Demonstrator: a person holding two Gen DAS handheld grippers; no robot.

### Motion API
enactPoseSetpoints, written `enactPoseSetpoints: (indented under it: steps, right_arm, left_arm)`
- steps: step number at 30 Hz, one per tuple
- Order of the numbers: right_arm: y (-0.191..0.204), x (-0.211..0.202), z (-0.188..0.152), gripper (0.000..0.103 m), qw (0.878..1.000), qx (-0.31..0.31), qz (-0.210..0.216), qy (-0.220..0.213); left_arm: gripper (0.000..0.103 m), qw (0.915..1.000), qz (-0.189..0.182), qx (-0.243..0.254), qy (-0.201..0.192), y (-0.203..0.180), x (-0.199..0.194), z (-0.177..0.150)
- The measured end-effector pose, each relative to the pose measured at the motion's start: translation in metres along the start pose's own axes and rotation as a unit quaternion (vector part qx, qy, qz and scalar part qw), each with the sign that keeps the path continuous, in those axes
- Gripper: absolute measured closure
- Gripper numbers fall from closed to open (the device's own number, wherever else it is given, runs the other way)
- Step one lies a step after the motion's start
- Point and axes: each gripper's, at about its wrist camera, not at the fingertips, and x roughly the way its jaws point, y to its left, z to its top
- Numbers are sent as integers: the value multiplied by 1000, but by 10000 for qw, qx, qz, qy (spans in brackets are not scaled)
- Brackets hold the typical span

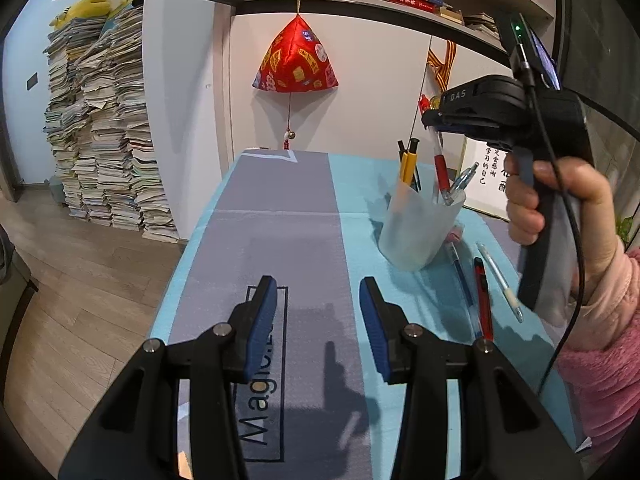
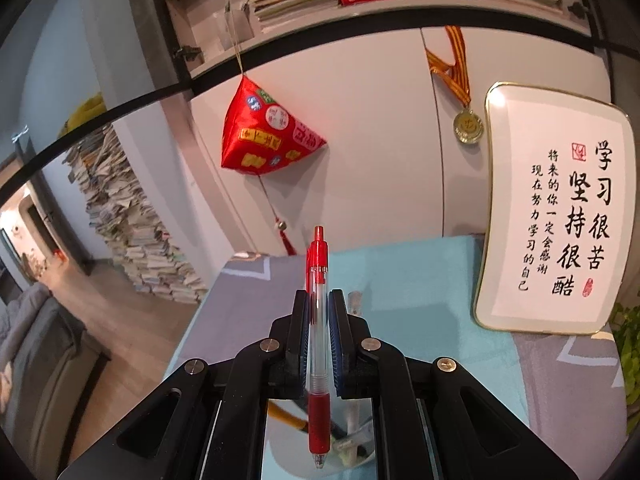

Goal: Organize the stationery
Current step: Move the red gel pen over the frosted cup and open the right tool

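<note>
My right gripper [image 2: 318,304] is shut on a red pen [image 2: 318,336], holding it tip-down over the frosted pen cup [image 1: 418,224]. In the left wrist view the right gripper [image 1: 434,122] hangs above the cup, and the red pen [image 1: 441,168] reaches down into it beside a yellow pen [image 1: 408,166] and a blue pen [image 1: 462,180]. Three pens lie on the cloth to the right of the cup: a blue pen [image 1: 464,280], a red pen [image 1: 483,300] and a pale pen [image 1: 502,280]. My left gripper [image 1: 318,312] is open and empty, low over the grey mat [image 1: 280,220].
The table carries a teal cloth [image 1: 360,184] with the grey mat on it. A framed calligraphy board [image 2: 556,212] leans at the back right. A red hanging ornament [image 1: 296,60] hangs on the wall behind. Tall stacks of papers [image 1: 100,128] stand on the floor left.
</note>
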Motion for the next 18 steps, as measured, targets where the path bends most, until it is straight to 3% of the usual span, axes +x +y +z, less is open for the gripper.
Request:
enactPoseSetpoints:
  steps: [11, 18]
  right_arm:
    - [4, -13, -24, 93, 9994, -299, 11, -171]
    - [-5, -16, -41, 93, 9991, -240, 274, 236]
  left_arm:
    - [62, 9999, -78, -4, 144, -7, 8, -4]
    - [62, 9997, -102, 50, 209, -12, 10, -5]
